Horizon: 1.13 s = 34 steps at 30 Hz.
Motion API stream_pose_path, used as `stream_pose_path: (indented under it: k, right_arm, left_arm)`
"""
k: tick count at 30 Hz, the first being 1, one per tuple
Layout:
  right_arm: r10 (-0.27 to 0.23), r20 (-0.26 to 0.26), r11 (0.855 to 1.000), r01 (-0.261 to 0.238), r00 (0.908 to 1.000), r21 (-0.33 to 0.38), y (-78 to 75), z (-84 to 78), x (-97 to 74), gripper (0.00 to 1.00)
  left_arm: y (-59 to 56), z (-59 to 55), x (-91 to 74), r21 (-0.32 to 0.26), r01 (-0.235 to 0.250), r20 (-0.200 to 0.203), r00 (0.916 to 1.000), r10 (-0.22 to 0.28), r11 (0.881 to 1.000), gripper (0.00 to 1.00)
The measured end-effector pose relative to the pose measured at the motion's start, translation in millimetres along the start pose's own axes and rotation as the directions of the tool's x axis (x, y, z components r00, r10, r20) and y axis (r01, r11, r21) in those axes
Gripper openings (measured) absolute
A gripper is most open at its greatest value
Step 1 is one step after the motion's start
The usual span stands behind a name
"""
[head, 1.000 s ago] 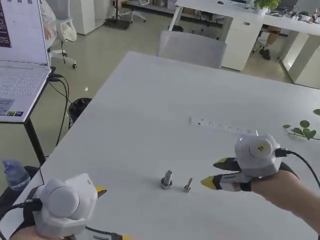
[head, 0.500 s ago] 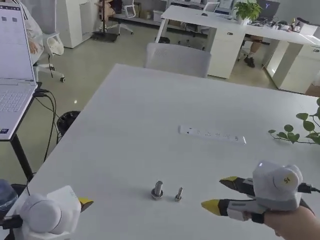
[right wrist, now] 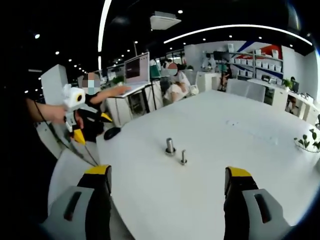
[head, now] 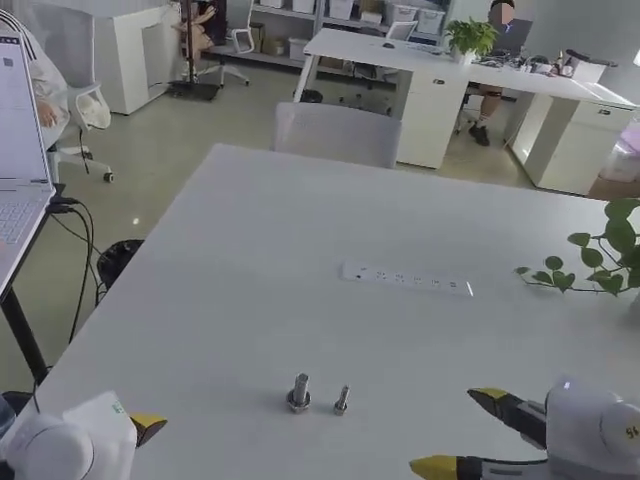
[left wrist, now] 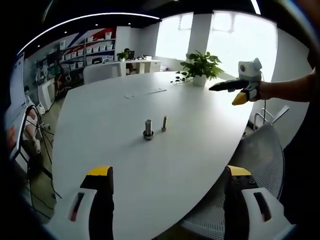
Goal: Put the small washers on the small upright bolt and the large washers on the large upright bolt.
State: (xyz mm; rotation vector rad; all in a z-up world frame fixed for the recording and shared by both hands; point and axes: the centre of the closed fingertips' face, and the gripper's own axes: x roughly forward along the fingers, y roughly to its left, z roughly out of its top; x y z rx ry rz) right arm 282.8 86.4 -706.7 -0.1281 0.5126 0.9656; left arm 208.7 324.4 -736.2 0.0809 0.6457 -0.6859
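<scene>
1. Head view: a big white table (head: 300, 250) takes up most of the frame. Two bolts stand up on it near the bottom middle. They are side by side and do not touch.
2. The large bolt (head: 299, 393) is on the left of the pair. It has a wide base. The small bolt (head: 342, 400) is just beside it on the right.
3. The right gripper (head: 462, 432) is in the lower right corner of the head view, off to the right of the bolts and apart from them. Its two yellow-tipped jaws are spread wide, with nothing between them. They point left.
4. The left gripper (head: 146, 428) is in the lower left corner of the head view, where one yellow tip shows. In the left gripper view its two jaws stand far apart at the bottom of the frame and hold nothing. Both bolts are in the middle of that frame, well away from the jaws.
5. In the right gripper view the jaws also rise far apart from the bottom. The bolts stand in the middle of the frame, the large one on the left.
6. A long white power strip (head: 405, 278) lies flat on the table, above the bolts in the head view.
7. A green plant (head: 600, 260) shows at the right edge, and a grey chair (head: 338, 134) stands at the far end of the table, near the top middle.
</scene>
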Motion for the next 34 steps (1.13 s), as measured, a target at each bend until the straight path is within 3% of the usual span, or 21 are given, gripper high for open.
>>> stream_pose_path:
  k: [6, 9, 13, 19, 34]
  right_arm:
    - [0.014, 0.040, 1.000, -0.014, 0.9991, 0.007, 10.1, -2.9, -10.6, 0.99]
    - [0.015, 0.057, 0.999, -0.016, 0.9982, 0.030, 12.7, -7.6, -16.1, 1.00]
    - [0.027, 0.049, 0.999, -0.028, 0.9984, 0.025, 19.2, -18.6, -20.3, 1.00]
    - [0.017, 0.021, 0.999, -0.018, 0.9996, 0.031, 18.0, -40.6, -27.5, 1.00]
    - [0.018, 0.039, 0.998, -0.020, 0.9991, 0.055, 11.0, -43.8, -31.7, 1.00]
  left_arm:
    - [-3.7, -1.6, -2.6, 0.003, -0.005, 0.012, 0.9999, 0.005, 1.000, 0.93]
    - [-5.5, 0.6, -5.0, -0.008, -0.006, 0.041, 0.9991, 0.007, 1.000, 0.94]
    - [-9.6, 1.0, -5.0, -0.019, 0.001, 0.058, 0.9983, 0.000, 1.000, 0.97]
    - [-11.9, -1.5, -5.0, -0.013, -0.006, 0.056, 0.9984, 0.007, 1.000, 0.99]
    - [-18.9, -14.6, -2.7, -0.031, -0.023, 0.034, 0.9991, 0.024, 0.999, 0.99]
